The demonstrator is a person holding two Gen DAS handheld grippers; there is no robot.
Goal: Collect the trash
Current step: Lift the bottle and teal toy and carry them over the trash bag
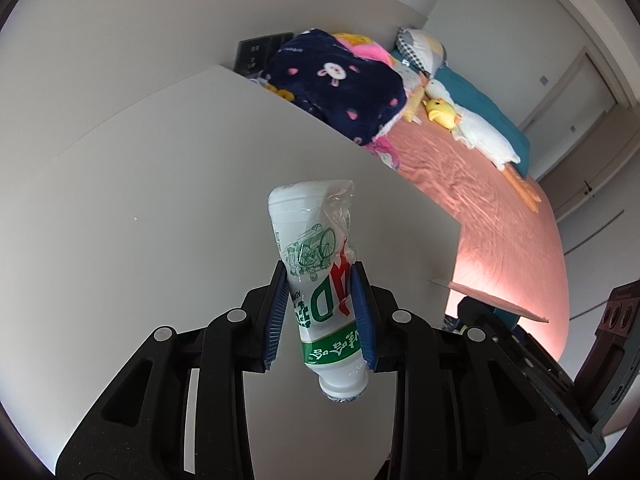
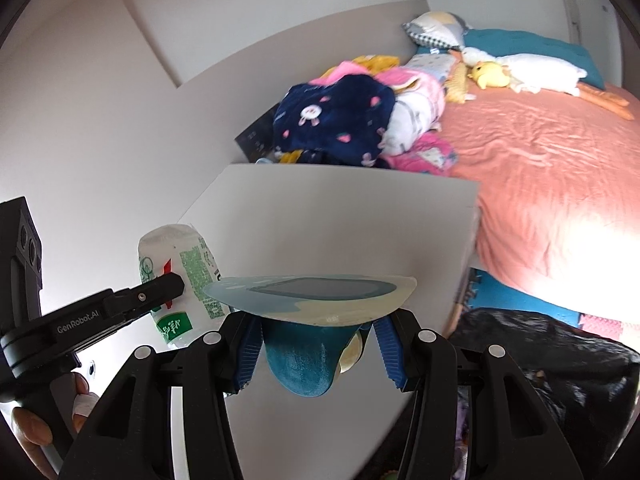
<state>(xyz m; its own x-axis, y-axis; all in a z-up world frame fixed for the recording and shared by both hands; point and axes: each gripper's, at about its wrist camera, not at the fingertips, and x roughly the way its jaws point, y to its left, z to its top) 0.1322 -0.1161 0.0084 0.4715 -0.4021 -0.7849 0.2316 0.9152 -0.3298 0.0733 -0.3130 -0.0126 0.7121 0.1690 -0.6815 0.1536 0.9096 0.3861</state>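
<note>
Two white panels meet a bed (image 2: 552, 152) with a salmon sheet, piled blankets (image 2: 340, 120) and plush toys (image 1: 476, 128). Only the right view shows a black bag (image 2: 540, 360) at the lower right and the hand (image 2: 36, 424) gripping the left tool. Left gripper (image 1: 322, 308), angled down, jaws clamped on a plastic bottle (image 1: 320, 264). Right gripper (image 2: 316, 354) jaws grasp a blue cup (image 2: 304, 364) with a peeled lid (image 2: 312, 296).

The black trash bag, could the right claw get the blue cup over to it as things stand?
Probably yes. The right claw grips the blue cup, and the black trash bag lies just beside it with nothing visible between them.
</note>
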